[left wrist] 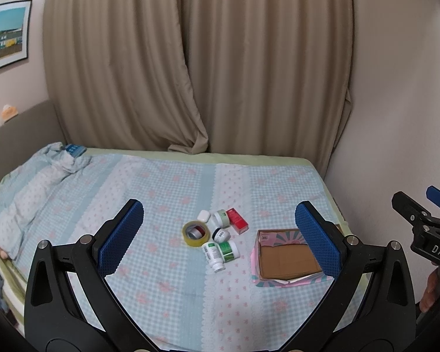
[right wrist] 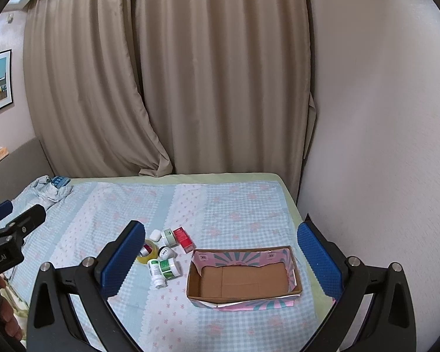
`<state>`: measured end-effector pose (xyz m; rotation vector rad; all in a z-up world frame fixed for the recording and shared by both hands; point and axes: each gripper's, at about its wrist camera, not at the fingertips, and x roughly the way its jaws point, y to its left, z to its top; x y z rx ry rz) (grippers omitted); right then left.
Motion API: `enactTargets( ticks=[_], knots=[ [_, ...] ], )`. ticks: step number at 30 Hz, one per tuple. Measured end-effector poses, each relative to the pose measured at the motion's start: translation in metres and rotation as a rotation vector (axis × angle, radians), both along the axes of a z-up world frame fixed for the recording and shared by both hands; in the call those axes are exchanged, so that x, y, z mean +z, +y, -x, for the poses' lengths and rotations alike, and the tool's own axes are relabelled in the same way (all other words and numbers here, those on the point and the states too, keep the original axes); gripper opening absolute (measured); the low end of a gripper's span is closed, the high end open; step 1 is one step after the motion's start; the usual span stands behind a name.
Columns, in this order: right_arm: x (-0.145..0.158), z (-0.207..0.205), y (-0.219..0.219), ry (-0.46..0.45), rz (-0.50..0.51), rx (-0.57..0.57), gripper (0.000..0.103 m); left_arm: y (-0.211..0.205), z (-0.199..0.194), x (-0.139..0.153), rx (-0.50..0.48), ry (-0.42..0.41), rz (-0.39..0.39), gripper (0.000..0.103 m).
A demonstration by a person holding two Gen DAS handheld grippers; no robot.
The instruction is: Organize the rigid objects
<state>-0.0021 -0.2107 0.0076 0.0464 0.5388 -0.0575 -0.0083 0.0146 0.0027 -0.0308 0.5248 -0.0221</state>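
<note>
We held left gripper (left wrist: 220, 234) and right gripper (right wrist: 221, 259) spread wide, empty | small jars, bottles, yellow tape roll (left wrist: 195, 232) clustered on bedsheet | empty brown cardboard box (right wrist: 243, 278) beside, apparently awaiting them.

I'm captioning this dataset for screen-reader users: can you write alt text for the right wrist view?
An open, empty cardboard box sits on a blue-checked bedsheet between the open blue-padded right gripper fingers. Left of it lie white and green bottles, a yellow tape roll and a red carton; beige curtains hang behind.
</note>
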Motion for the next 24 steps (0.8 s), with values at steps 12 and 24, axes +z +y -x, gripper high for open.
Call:
enactTargets(
  ticks=[12,24],
  knots=[
    [0.002,-0.016,0.014,-0.002,0.022,0.022,0.103,0.041,-0.015,-0.015,0.017,0.051,0.014,0.102],
    [-0.056,-0.065,0.084,0.188,-0.09,-0.037,0.103,0.143,-0.097,-0.065,-0.105,0.243,-0.006,0.102]
  ],
)
